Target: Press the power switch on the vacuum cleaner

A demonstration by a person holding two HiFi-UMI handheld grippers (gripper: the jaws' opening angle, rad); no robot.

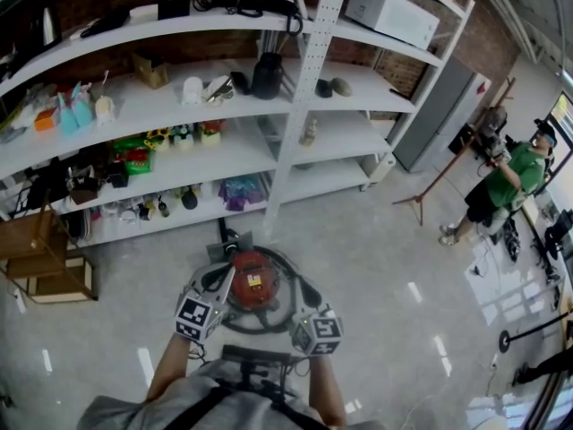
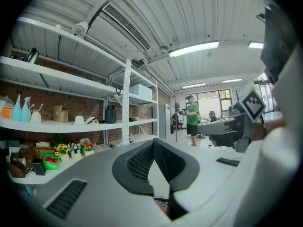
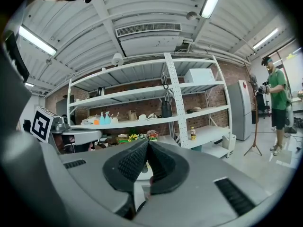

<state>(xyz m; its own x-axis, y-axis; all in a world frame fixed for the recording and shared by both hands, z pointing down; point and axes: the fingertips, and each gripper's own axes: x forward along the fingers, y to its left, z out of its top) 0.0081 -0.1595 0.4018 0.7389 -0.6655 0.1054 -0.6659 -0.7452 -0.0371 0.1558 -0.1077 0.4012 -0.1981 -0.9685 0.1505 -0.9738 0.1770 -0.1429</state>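
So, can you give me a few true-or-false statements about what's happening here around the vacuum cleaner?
1. The vacuum cleaner is red and stands on the floor. True.
2. Both grippers have their jaws spread wide. False: the left gripper and the right gripper each have their jaws together at the tips, with nothing between them.
3. A person in a green shirt stands off to the right. True.
4. The shelves are bare. False: they hold things such as blue spray bottles and a white box.
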